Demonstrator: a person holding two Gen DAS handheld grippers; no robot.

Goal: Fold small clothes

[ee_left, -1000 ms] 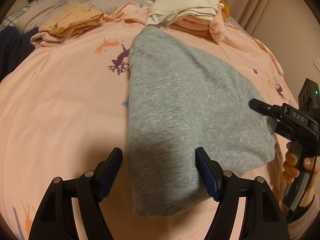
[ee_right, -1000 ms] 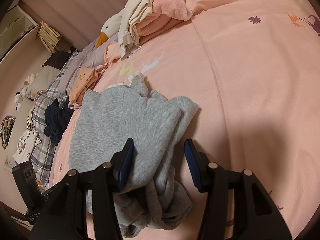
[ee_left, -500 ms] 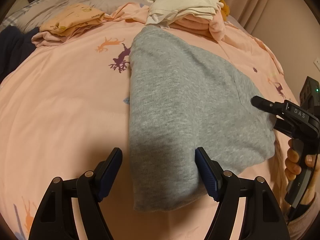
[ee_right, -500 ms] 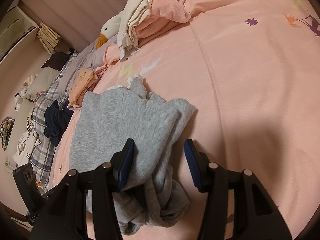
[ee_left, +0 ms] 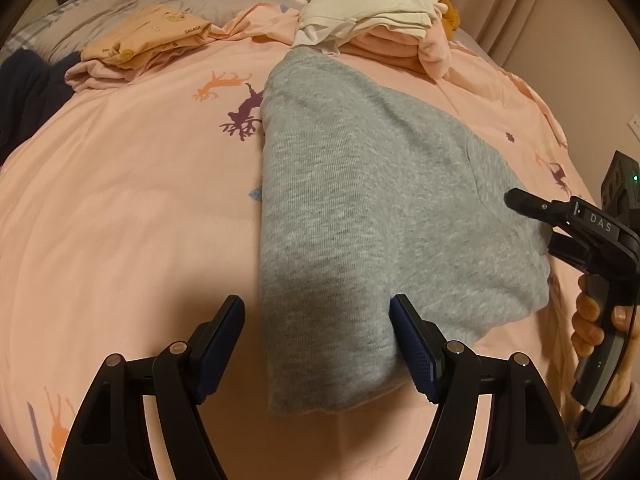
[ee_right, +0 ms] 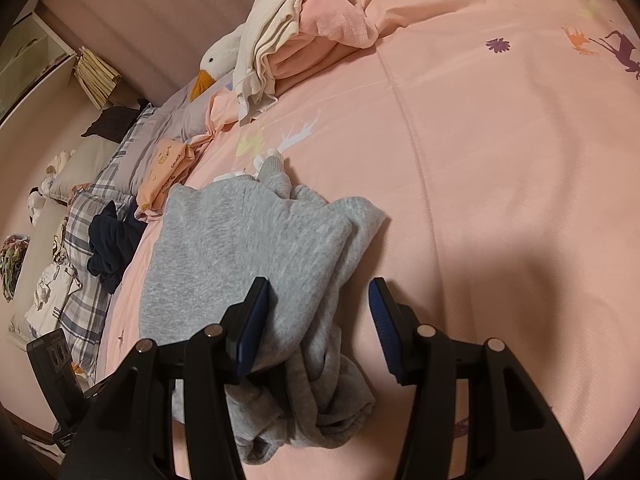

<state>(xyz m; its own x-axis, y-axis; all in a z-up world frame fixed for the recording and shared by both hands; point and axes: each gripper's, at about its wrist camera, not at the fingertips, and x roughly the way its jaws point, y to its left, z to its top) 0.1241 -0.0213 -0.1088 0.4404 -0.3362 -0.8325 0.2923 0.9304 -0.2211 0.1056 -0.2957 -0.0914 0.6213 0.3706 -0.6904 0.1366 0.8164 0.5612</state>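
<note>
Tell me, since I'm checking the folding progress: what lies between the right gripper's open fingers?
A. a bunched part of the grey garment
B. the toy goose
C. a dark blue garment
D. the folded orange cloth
A: in the right wrist view the right gripper is open over a crumpled bunch of the grey garment on the pink bedspread.

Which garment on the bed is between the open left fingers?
The grey sweatshirt, lying flat at the left gripper. The peach printed garment, the navy one and the cream-and-pink pile lie farther up the bed.

Bare bedspread (ee_left: 132, 208) left of sweatshirt (ee_left: 360, 200)
</note>
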